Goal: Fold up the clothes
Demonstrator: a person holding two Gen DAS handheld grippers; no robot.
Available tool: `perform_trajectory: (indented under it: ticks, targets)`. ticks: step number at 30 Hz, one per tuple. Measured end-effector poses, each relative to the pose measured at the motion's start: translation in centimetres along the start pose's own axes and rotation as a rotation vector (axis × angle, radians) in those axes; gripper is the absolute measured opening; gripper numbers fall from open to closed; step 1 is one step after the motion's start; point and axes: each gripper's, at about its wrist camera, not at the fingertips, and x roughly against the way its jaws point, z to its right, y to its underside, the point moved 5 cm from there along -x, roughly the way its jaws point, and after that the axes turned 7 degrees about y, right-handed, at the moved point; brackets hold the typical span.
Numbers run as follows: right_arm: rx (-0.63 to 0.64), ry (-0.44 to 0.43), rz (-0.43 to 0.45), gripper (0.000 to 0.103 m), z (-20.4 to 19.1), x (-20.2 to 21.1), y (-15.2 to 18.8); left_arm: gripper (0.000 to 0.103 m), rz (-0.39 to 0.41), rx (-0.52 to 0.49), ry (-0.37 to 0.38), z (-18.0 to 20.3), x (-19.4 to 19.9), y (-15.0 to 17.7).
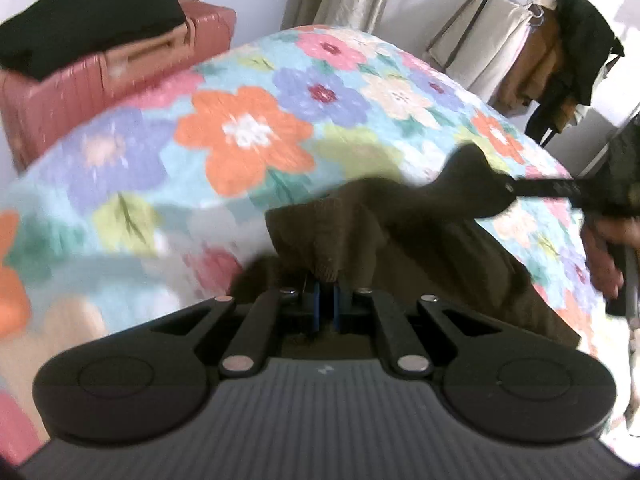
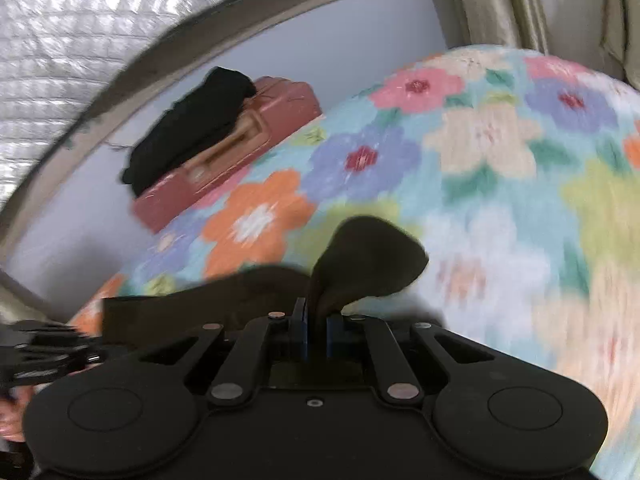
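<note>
Left wrist view: two grippers' jaws each clamp one brown garment.

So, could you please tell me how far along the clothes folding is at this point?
Done, it seems: a black folded garment lies on the pink suitcase. In hand: the left gripper and right gripper are each shut on the dark olive knitted garment, held above the floral bedspread. Left: no fold shows in it yet, so it still needs folding.
</note>
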Motion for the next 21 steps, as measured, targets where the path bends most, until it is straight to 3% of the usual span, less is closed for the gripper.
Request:
perform_trajectory:
  ticks: [5,11,16,21]
  targets:
    - [0.110,0.005,0.051,0.010,-1.5,5.2,4.4,0.005,0.056,0.029,-0.014,2.7,2.7,3.2]
    - [0.143,0.037,0.108,0.010,-1.7,10.4,9.4,0.005,0.091,0.067,-0.010,4.4,6.4,8.1]
    - [0.111,0.077,0.103,0.010,0.5,12.3,14.8,0.005,0.076,0.146,-0.001,4.0,6.1,13.1]
    - [0.057,0.073,0.155,0.010,1.6,14.8,16.7,0.005,0.117,0.171,0.024,4.5,8.1,14.4]
